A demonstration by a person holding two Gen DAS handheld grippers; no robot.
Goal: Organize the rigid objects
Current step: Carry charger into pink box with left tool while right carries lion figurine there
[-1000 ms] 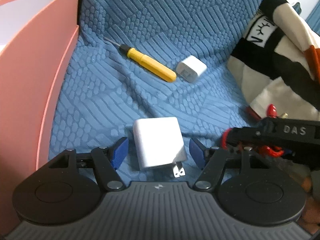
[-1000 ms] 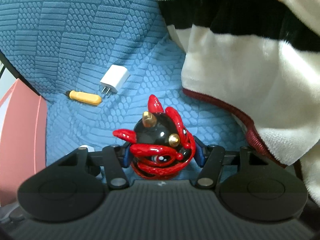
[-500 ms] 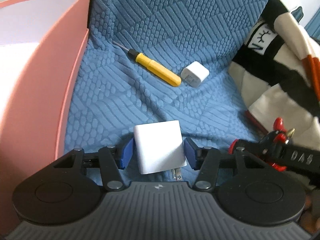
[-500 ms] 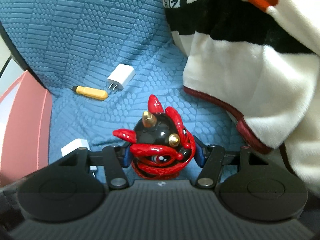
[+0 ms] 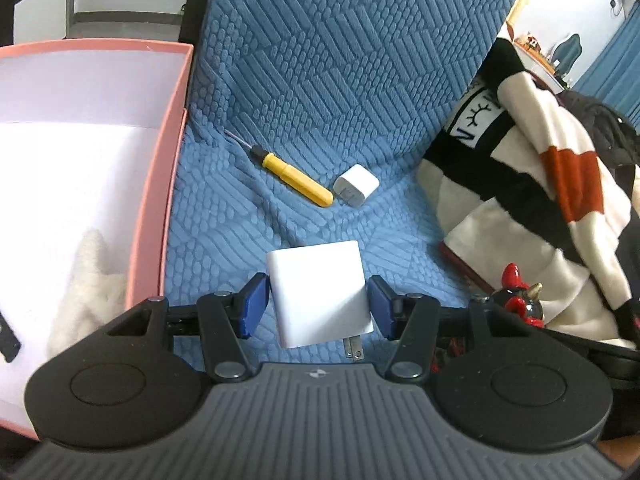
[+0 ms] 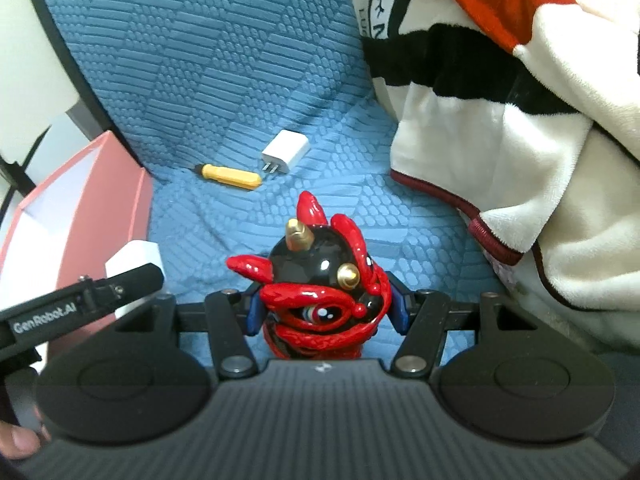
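Pink box [image 5: 160, 200], far left. Left gripper [image 5: 318, 304]: fingers pinching the large charger [image 5: 320, 292] by its flat sides above the blue cover; light, stiff, smooth. Right gripper [image 6: 326, 308]: fingers pinching the figurine [image 6: 320, 280]; glossy, probably fragile, horns best avoided.

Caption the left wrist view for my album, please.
Left gripper holding a white charger beside the pink box.

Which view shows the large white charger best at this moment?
The left wrist view. The large white charger sits centred between the left claw fingers, broad face and both prongs visible. In the right wrist view the same charger is only a white corner at the left edge, mostly hidden behind the left claw's black body, beside the pink box.
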